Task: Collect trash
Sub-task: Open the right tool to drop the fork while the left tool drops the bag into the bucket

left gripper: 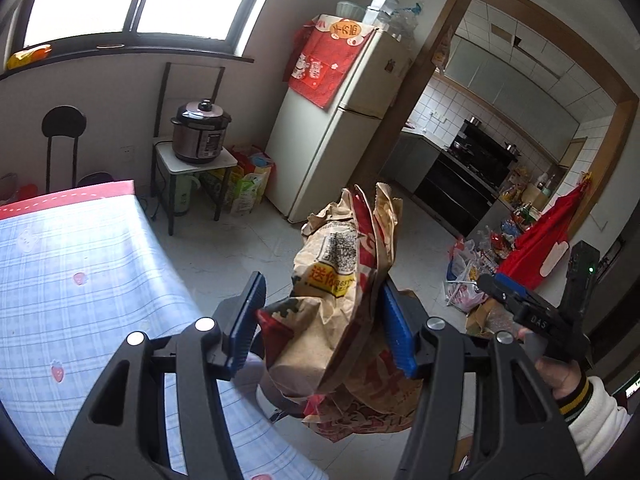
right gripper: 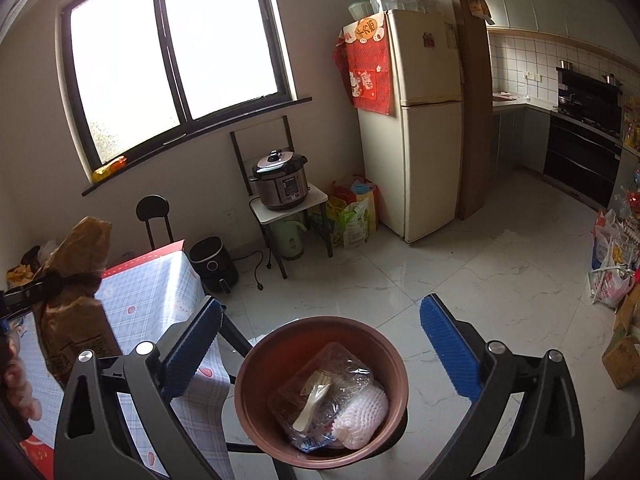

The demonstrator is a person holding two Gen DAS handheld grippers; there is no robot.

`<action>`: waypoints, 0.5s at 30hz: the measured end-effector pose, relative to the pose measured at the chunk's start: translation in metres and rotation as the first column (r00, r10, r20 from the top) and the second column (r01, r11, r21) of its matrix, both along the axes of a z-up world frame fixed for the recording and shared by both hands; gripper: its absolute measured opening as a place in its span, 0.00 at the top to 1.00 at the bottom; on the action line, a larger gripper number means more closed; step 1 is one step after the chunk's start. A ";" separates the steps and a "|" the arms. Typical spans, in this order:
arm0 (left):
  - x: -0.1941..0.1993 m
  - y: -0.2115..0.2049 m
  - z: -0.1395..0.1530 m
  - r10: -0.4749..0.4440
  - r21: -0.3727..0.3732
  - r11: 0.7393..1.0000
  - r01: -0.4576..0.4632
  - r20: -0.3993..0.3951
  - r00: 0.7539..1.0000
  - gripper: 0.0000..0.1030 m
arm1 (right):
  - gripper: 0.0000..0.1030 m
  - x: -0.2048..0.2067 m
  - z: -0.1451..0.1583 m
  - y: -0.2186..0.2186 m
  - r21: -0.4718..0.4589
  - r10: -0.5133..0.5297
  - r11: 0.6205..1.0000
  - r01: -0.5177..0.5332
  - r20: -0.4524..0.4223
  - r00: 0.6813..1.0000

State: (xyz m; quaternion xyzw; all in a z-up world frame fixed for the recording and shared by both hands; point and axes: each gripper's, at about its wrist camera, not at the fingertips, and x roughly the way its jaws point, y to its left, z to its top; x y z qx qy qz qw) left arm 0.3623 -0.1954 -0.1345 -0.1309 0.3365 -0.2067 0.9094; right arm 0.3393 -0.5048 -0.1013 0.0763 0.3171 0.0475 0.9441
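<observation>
One paper bag (left gripper: 344, 312) in left claw (left gripper: 320, 320); one bin (right gripper: 320, 392).

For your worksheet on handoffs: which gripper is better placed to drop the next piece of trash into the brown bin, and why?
Left. The left gripper is shut on the crumpled paper bag, lifted off the table. The right gripper is open and holds nothing, above the brown bin.

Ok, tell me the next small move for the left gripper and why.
Probably carry the paper bag rightward until it hangs over the bin. The left gripper already pinches the crumpled bag, held up near the table, while the bin sits open beside the table with trash in it, between the open right gripper's fingers.
</observation>
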 end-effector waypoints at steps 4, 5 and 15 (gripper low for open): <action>0.021 -0.047 0.010 -0.055 0.003 0.998 0.055 0.052 0.997 0.26 | 0.05 -0.016 0.003 -0.020 -0.016 -0.032 0.999 0.032 -0.004 0.999; 0.023 -0.055 0.014 -0.061 0.004 0.998 0.061 0.072 0.996 0.17 | 0.05 -0.020 0.003 -0.024 -0.022 -0.042 0.999 0.041 -0.005 0.999; 0.007 -0.060 0.033 -0.067 0.066 0.996 0.060 0.114 0.991 0.06 | 0.05 -0.038 0.010 -0.032 -0.066 -0.074 0.995 0.070 -0.063 0.995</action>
